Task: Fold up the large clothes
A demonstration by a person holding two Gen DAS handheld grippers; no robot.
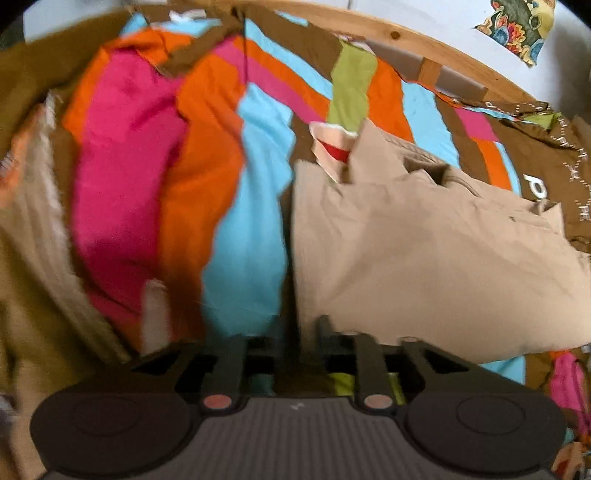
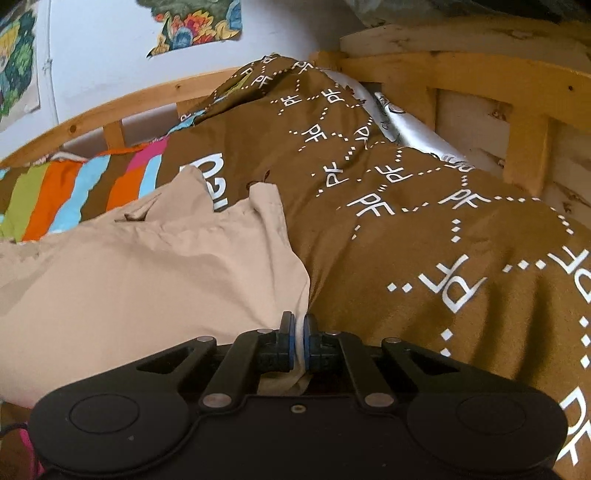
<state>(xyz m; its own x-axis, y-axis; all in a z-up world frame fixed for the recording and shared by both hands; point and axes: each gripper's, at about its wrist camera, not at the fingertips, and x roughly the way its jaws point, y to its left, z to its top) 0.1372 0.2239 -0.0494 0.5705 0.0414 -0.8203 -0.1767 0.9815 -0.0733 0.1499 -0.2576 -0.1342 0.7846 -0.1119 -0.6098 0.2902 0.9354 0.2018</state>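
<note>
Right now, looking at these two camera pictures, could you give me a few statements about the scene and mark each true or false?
1. The right gripper has its fingers pinched on the beige garment. True.
2. The beige garment lies on a plain white sheet. False: it lies on a striped cover and a brown blanket with white letters.
3. The bed frame is wooden. True.
4. The wall is bare. False: colourful floral pictures hang there.
5. The left gripper is closed on the striped cover. False: the frame is blurred, so its grip cannot be told.

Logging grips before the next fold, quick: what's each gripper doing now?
Left gripper: shut on the beige garment.
Right gripper: shut on the beige garment's edge.
</note>
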